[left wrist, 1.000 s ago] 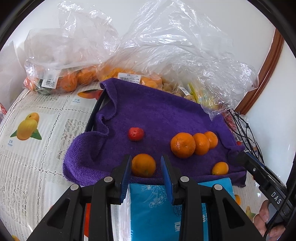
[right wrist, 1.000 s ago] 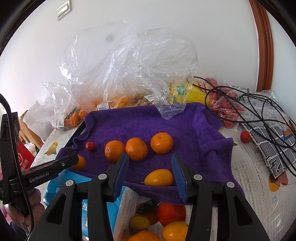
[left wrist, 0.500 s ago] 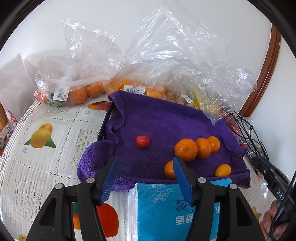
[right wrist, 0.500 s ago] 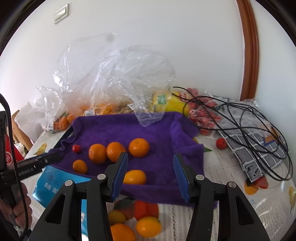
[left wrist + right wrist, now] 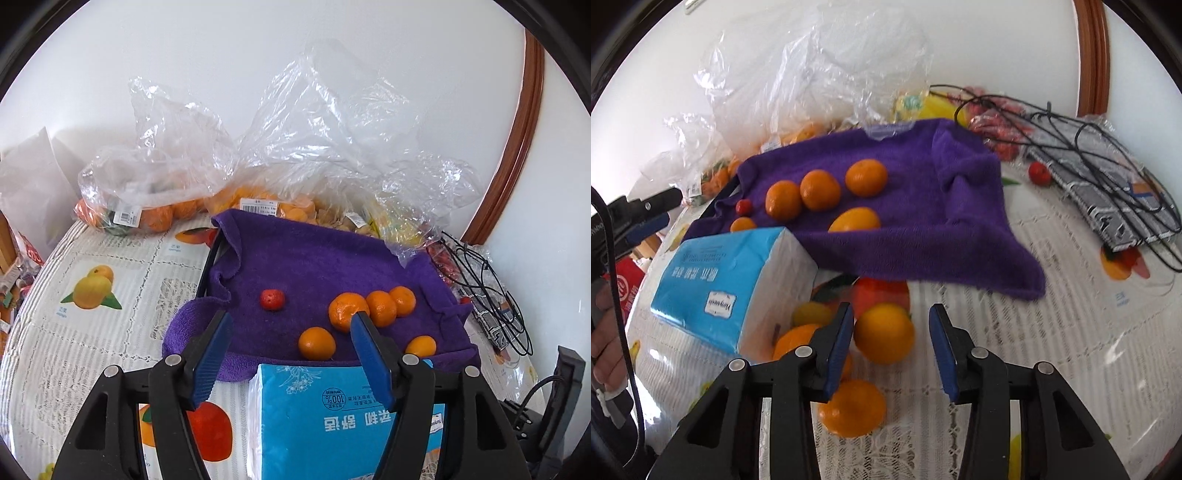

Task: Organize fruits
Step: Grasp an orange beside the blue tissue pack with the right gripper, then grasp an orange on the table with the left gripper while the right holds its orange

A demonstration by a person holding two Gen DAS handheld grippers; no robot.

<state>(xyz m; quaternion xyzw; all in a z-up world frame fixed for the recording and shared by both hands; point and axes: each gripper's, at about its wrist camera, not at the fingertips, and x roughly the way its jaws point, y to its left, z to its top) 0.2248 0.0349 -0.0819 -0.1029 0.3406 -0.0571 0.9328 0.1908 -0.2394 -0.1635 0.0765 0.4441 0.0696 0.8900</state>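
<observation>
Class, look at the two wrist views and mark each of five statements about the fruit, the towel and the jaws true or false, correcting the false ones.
1. A small red fruit lies on the purple towel. True.
2. The left gripper holds an orange. False: its jaws stand open and empty; the small orange lies free on the towel.
3. Three oranges sit in a row on the towel. True.
4. The blue tissue pack lies on top of the towel. False: it lies beside the towel's near edge.
5. The right gripper has its jaws closed on a printed orange. False: the jaws are open above the tablecloth.
</observation>
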